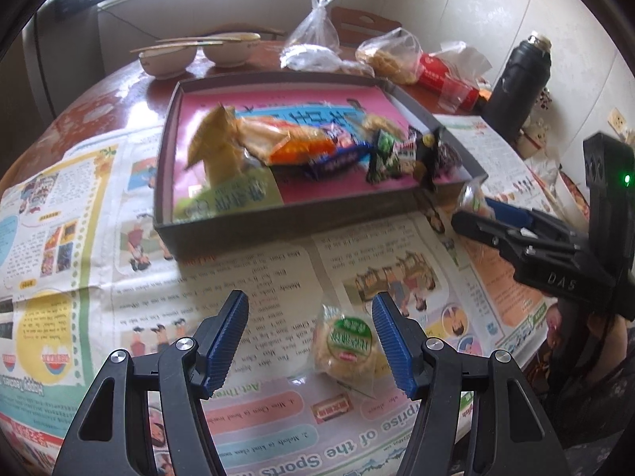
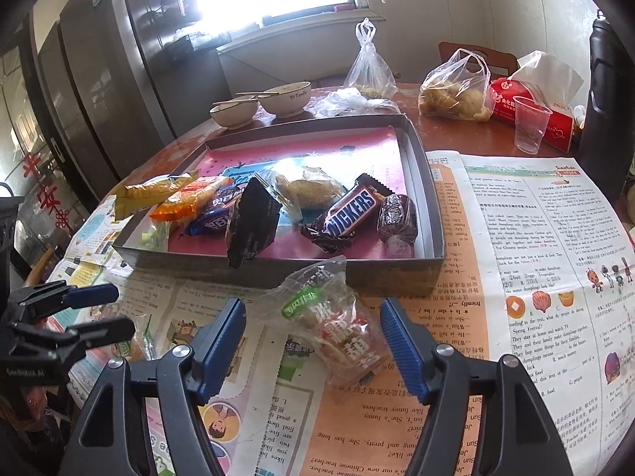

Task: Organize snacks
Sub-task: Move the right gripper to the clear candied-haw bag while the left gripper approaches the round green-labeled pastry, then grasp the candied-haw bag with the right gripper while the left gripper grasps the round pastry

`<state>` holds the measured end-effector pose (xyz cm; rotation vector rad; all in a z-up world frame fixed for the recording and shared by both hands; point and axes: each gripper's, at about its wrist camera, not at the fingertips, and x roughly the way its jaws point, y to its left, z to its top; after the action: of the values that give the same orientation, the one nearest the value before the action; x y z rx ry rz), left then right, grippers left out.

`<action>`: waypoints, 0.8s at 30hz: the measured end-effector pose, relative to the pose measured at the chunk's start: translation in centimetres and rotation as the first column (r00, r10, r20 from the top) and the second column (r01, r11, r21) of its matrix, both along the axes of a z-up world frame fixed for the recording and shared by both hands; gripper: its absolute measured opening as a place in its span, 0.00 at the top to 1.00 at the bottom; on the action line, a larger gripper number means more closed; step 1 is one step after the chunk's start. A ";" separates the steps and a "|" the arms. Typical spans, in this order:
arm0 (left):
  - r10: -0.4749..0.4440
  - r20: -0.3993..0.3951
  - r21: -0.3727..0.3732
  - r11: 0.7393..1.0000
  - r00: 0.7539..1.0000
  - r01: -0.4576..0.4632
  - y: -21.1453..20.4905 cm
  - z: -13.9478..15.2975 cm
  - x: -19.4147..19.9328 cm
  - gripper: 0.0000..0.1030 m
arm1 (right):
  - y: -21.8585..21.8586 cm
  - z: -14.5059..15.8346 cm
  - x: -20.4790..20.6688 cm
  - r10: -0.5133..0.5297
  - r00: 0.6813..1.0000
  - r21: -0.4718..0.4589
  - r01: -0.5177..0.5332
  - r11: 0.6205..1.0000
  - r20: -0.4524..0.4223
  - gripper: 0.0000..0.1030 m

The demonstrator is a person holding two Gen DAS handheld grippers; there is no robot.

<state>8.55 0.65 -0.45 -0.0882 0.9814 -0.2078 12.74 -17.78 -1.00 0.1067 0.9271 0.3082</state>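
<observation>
A dark grey shallow box with a pink liner holds several snacks, among them a Snickers bar, a black packet and an orange packet. A round pastry with a green label lies on the newspaper between the fingers of my left gripper, nearer the right pad, which does not touch it. My left gripper is open. In front of the box, a clear packet with green and red print lies between the open fingers of my right gripper.
Newspapers cover the round wooden table. Behind the box stand two bowls with chopsticks, plastic bags, a red tissue pack, a clear cup and a black flask. A person's dark clothing shows at the lower right.
</observation>
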 end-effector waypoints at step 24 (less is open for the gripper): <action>-0.050 -0.023 0.019 0.999 0.998 0.051 -1.9 -1.4 -0.5 0.49 | 0.4 -2.1 0.5 0.003 1.000 -0.080 -0.004 0.997 -0.006 0.56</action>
<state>8.03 -1.25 -1.84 -0.0480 1.0084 -0.2440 13.25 -17.41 -3.07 0.0329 0.9446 0.2738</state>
